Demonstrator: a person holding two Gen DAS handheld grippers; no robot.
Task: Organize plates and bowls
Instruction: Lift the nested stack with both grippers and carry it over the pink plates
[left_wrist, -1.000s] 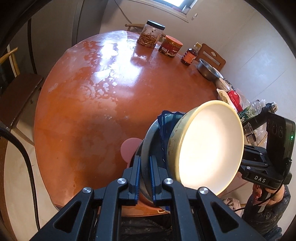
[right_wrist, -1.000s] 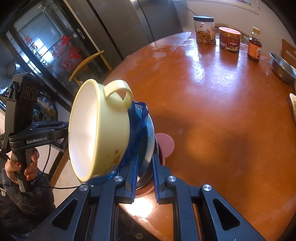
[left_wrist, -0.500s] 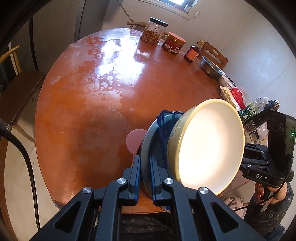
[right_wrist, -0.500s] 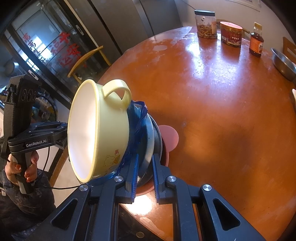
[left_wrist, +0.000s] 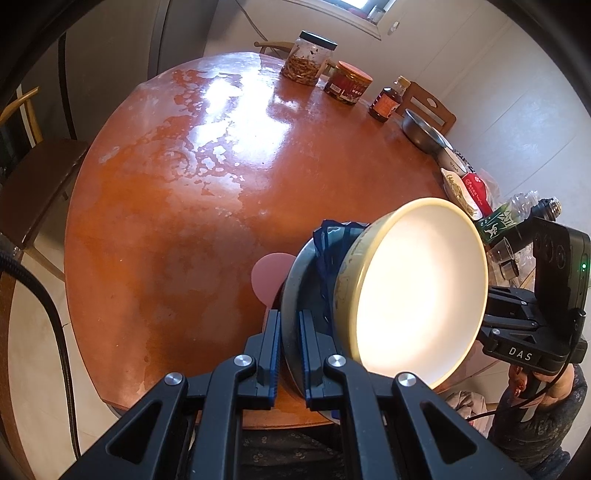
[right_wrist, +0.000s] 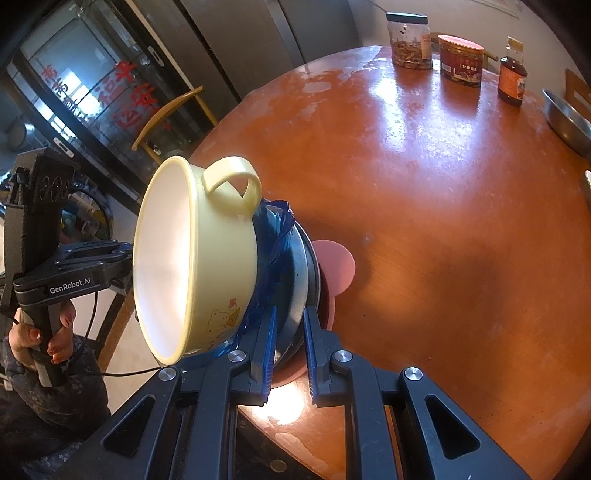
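Both grippers hold one stack of dishes above the near edge of the round table (left_wrist: 192, 206). On top sits a yellow handled bowl (left_wrist: 417, 288), also in the right wrist view (right_wrist: 192, 258). Under it lie a blue plastic piece (left_wrist: 332, 243), a steel plate (left_wrist: 295, 291) and a pink plate (left_wrist: 267, 275). My left gripper (left_wrist: 289, 334) is shut on the stack's rim from one side. My right gripper (right_wrist: 290, 334) is shut on the rim opposite. Each gripper shows in the other's view.
At the table's far edge stand a glass jar (left_wrist: 308, 59), a red-lidded tin (left_wrist: 349, 83) and a brown bottle (left_wrist: 388, 101). A steel bowl (left_wrist: 424, 133) and packets (left_wrist: 469, 188) lie at the right edge. Chairs (left_wrist: 40, 173) stand around the table.
Both grippers have carried the stack a little higher and back toward the table's near edge; the table looks smaller and farther. The grip is unchanged.
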